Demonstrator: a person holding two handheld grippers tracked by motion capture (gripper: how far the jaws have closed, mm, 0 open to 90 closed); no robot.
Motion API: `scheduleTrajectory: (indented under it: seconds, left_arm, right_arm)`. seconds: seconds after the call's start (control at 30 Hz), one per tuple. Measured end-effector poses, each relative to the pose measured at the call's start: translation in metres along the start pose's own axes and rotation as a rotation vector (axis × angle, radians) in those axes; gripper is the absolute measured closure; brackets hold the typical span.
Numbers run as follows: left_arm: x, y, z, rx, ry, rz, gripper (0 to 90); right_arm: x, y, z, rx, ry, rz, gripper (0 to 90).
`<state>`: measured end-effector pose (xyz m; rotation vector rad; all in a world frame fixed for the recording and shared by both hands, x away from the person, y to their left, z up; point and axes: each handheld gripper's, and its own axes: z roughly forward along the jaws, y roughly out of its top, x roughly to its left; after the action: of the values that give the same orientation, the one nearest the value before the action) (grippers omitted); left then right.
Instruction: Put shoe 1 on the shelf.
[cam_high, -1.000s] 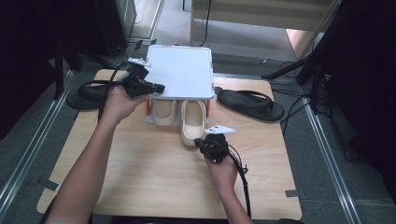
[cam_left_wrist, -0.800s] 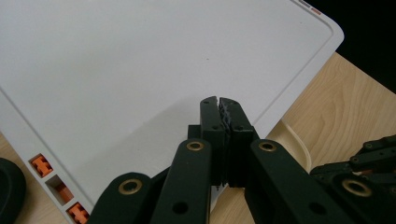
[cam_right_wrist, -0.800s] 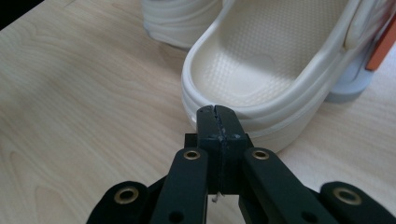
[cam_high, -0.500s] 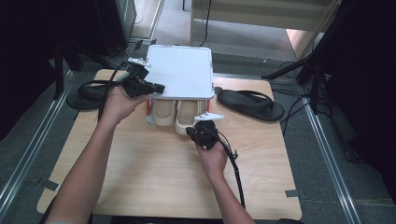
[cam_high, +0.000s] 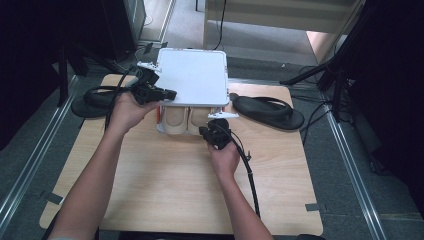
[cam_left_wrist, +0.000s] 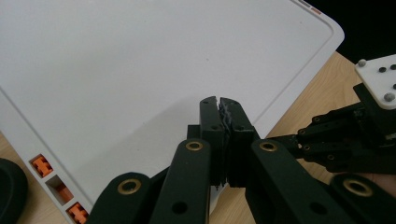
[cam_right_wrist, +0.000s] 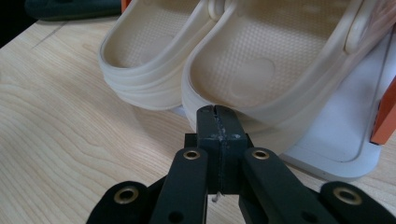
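Observation:
A white box with a raised lid (cam_high: 192, 75) stands at the back of the wooden table (cam_high: 165, 190). Two cream clogs lie side by side in it, heels toward me: the left clog (cam_high: 175, 120) and the right clog (cam_high: 196, 120). My left gripper (cam_high: 162, 93) is shut, its tips lying against the lid (cam_left_wrist: 140, 70) near the lid's left edge; nothing shows between the jaws. My right gripper (cam_high: 211, 131) is shut too, its closed tips (cam_right_wrist: 217, 114) touching the heel of the right clog (cam_right_wrist: 261, 70), beside the left clog (cam_right_wrist: 149, 60).
A black flip-flop (cam_high: 92, 102) lies left of the box and another (cam_high: 270, 111) to its right. Orange latches (cam_left_wrist: 42, 165) line the box's rim. The box's white base (cam_right_wrist: 345, 140) reaches out under the clogs. Bare tabletop lies in front of the box.
My right gripper has moved toward the box, and the right clog has slid in level with the left one. The left gripper and the lid have stayed put.

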<state>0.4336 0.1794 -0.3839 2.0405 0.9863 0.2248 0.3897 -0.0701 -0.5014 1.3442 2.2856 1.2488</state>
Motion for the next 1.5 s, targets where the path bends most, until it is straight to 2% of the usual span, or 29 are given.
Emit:
scheduleTrajectory:
  seconds: [0.1, 0.2, 0.23, 0.27, 0.37, 0.43, 0.5, 0.63, 0.7, 0.73, 0.77, 0.83, 0.87, 0.9, 0.93, 1.07, 1.17, 1.3, 1.33, 1.5]
  left_arm:
    - [-0.001, 0.0, 0.0, -0.003, 0.008, 0.012, 89.8]
    - [-0.001, 0.0, 0.0, -0.005, 0.008, 0.0, 89.9]
    - [-0.001, 0.001, -0.001, -0.001, 0.008, 0.0, 88.4]
    - [-0.001, 0.001, -0.001, -0.001, 0.008, 0.0, 87.7]
    - [0.003, 0.002, -0.006, -0.017, -0.025, -0.038, 84.2]
    - [0.003, 0.002, -0.01, -0.024, -0.025, -0.049, 78.0]
    - [0.004, 0.002, -0.014, -0.031, -0.037, -0.061, 66.2]
    - [0.004, 0.002, -0.021, -0.027, -0.039, -0.083, 59.0]
    - [0.004, 0.001, -0.025, -0.027, -0.041, -0.09, 55.3]
    - [0.004, 0.001, -0.029, -0.017, -0.035, -0.099, 48.4]
    - [0.004, 0.001, -0.029, -0.017, -0.035, -0.099, 46.7]
    - [0.003, -0.001, -0.034, -0.016, -0.027, -0.105, 45.2]
    - [0.004, -0.003, -0.037, -0.021, -0.024, -0.103, 44.4]
    - [0.004, -0.005, -0.04, -0.027, -0.016, -0.112, 43.2]
    - [0.004, -0.005, -0.04, -0.027, -0.016, -0.112, 42.9]
    - [0.008, -0.011, -0.051, -0.035, 0.004, -0.127, 41.6]
    - [0.013, -0.016, -0.061, -0.056, 0.016, -0.152, 41.4]
    - [0.019, -0.025, -0.071, -0.061, 0.04, -0.173, 40.9]
    - [0.02, -0.026, -0.072, -0.059, 0.043, -0.176, 40.7]
    - [0.028, -0.038, -0.08, -0.069, 0.075, -0.193, 40.4]
  right_arm:
    - [0.0, -0.001, -0.002, 0.002, -0.003, -0.002, 90.0]
    - [-0.001, -0.003, -0.008, -0.006, 0.014, 0.0, 90.0]
    - [-0.001, -0.006, -0.016, -0.012, 0.016, -0.023, 90.0]
    - [-0.001, -0.006, -0.016, -0.012, 0.016, -0.023, 90.0]
    - [0.0, -0.01, -0.029, -0.017, 0.026, -0.036, 89.4]
    - [0.0, -0.014, -0.039, -0.018, 0.04, -0.04, 88.2]
    - [0.0, -0.016, -0.051, -0.016, 0.055, -0.048, 87.2]
    - [-0.001, -0.017, -0.065, -0.019, 0.078, -0.049, 83.3]
    - [-0.003, -0.018, -0.072, -0.025, 0.095, -0.052, 78.2]
    - [-0.006, -0.019, -0.078, -0.014, 0.131, -0.048, 69.7]
    - [-0.006, -0.019, -0.078, -0.014, 0.131, -0.048, 69.7]
    - [-0.008, -0.02, -0.081, 0.014, 0.153, -0.053, 62.6]
    - [-0.009, -0.021, -0.083, 0.016, 0.166, -0.07, 58.3]
    - [-0.01, -0.024, -0.087, -0.009, 0.16, -0.12, 52.8]
    - [-0.01, -0.025, -0.089, -0.019, 0.16, -0.132, 50.5]
    - [-0.012, -0.026, -0.101, -0.05, 0.179, -0.128, 44.7]
    - [-0.013, -0.027, -0.107, -0.052, 0.182, -0.134, 42.4]
    - [-0.017, -0.033, -0.116, -0.055, 0.186, -0.148, 39.9]
    - [-0.018, -0.035, -0.117, -0.071, 0.185, -0.145, 39.9]
    - [-0.024, -0.04, -0.118, -0.07, 0.178, -0.124, 40.2]
